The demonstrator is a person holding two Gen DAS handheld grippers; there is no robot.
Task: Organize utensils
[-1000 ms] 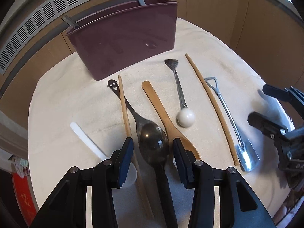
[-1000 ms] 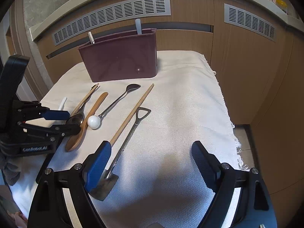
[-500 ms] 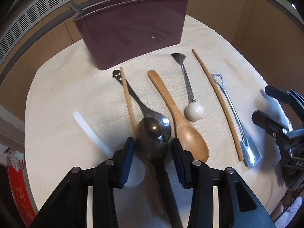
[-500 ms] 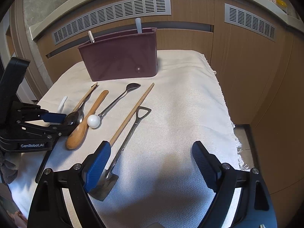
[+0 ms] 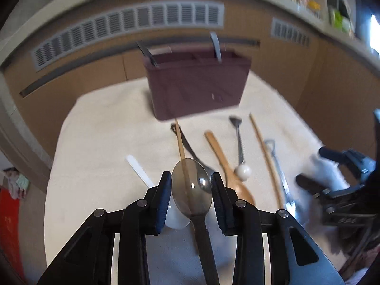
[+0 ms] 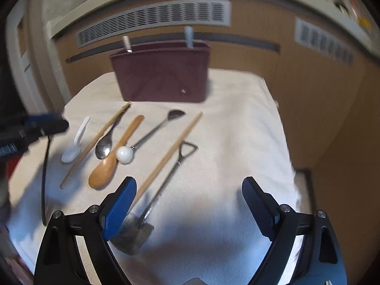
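Observation:
My left gripper is shut on a dark-handled metal spoon and holds it lifted above the cloth, bowl between the pads, handle hanging back toward the camera. The maroon utensil holder stands at the back of the table, with two handles sticking out. On the cloth lie a wooden spoon, a white-ball spoon, a metal spoon, a white plastic spoon, two wooden sticks and a shovel spoon. My right gripper is open and empty over the near cloth.
A cream cloth covers the small table; its right edge drops off to the floor. Wooden cabinet panels with vent grilles stand behind the holder. The left gripper shows in the right wrist view, with the spoon's dark handle hanging below it.
My left gripper has lifted the dark-handled spoon off the cloth and tilted up toward the holder. The right gripper has shifted slightly; both views are motion-blurred.

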